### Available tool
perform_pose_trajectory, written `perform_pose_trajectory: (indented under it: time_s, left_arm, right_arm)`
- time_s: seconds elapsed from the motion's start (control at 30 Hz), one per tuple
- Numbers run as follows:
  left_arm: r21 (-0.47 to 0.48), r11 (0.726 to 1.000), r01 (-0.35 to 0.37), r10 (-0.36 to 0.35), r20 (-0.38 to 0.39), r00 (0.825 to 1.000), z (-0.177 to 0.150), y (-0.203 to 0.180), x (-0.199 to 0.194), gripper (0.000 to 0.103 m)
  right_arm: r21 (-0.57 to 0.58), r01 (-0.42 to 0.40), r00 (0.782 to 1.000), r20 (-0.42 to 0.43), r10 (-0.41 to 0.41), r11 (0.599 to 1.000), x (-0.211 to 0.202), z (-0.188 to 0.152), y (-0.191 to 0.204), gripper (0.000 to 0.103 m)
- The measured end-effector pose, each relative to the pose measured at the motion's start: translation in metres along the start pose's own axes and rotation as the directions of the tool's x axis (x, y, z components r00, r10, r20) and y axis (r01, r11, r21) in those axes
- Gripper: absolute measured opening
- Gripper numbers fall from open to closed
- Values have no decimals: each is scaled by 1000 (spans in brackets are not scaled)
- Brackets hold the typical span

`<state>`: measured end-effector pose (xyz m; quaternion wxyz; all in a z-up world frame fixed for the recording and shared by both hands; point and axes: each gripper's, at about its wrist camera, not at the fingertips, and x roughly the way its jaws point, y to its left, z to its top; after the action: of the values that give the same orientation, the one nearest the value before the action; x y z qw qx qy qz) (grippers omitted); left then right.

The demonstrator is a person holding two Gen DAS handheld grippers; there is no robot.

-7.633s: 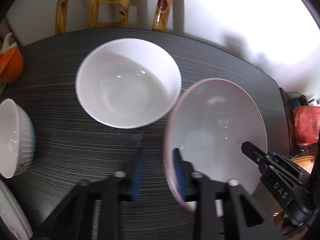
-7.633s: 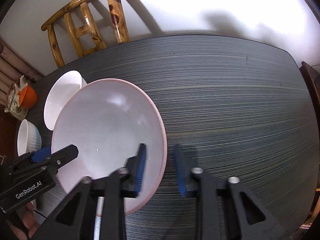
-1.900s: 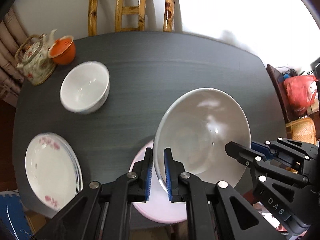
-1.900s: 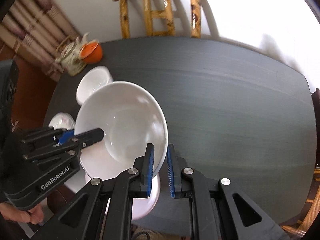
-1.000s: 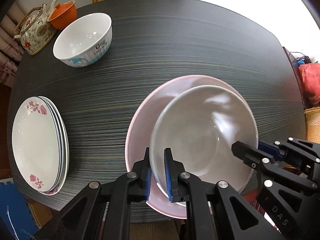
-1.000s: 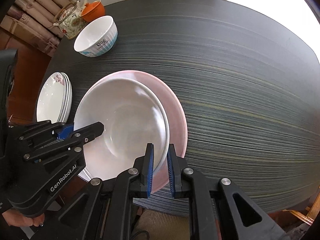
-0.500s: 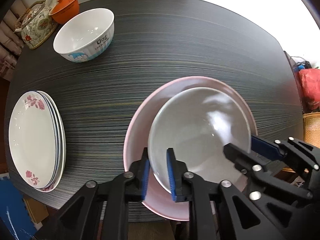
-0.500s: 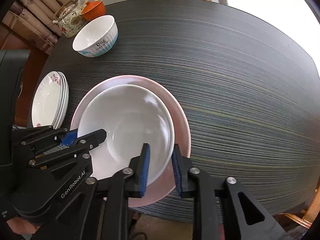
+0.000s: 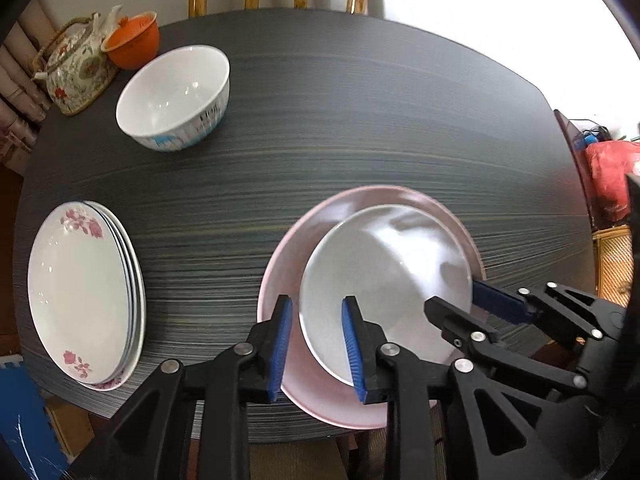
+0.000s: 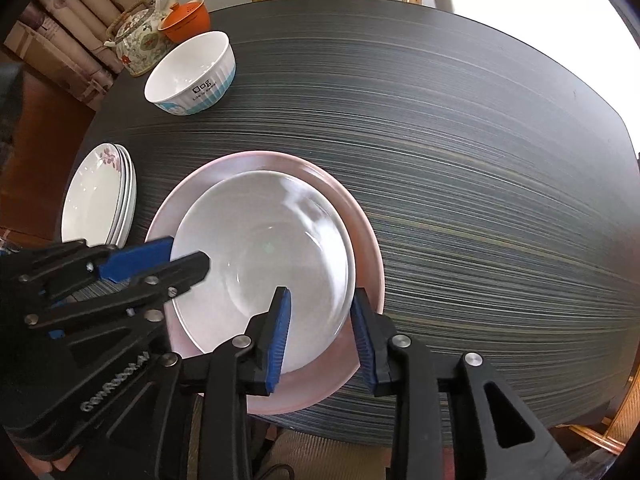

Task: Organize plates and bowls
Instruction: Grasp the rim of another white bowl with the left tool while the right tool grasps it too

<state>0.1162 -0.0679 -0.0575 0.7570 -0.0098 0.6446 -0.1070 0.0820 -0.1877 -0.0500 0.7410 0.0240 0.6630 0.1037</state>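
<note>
Nested in the wide pink ceramic bowl (image 10: pixel 362 240) on the dark counter (image 10: pixel 480 184), glazed white ceramic bowl (image 10: pixel 264 256): rigid, slick, breakable, best pinched at rim; both grippers' fingers (image 9: pixel 280 336) just parted, straddling it loosely.

White bowl (image 10: pixel 264 256) nested in pink bowl (image 10: pixel 360 236), frame centre. Right gripper (image 10: pixel 322 336) jaws just opened, straddling white rim, pads clear. Left gripper (image 10: pixel 188 258) at lower left.

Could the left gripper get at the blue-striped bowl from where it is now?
Probably yes. The left gripper is open over the white bowl's rim, gripping nothing. Between it and the blue-striped bowl lies only bare table; the plates sit off to the side.
</note>
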Motion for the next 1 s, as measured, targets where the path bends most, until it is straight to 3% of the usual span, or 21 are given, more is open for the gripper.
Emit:
perform_pose_trajectory:
  time_s: [0.2,0.37,0.53,0.77,1.0]
  left_arm:
    - [2,1000,8,-8,48,999,-1,5,-19,31]
    - [-11,1000,24,-23,93,995,1,21,-33,31]
    - [-56,998,24,-15,154,988,3,44,-52,31]
    - [-151,988,41,-4,237,971,12,87,-71,32]
    - [-251,967,35,27,239,971,29,136,-67,32]
  right_arm:
    - [2,2,1000,8,-2,1000,-5,-1,-1,29]
    - [-6,-7,1000,23,7,1000,-13,-1,2,36]
    - [-23,33,998,57,-32,999,-25,1,2,40]
    - [6,4,994,108,-5,1000,-44,14,-1,41]
    - [8,-78,989,125,76,997,-45,42,21,41]
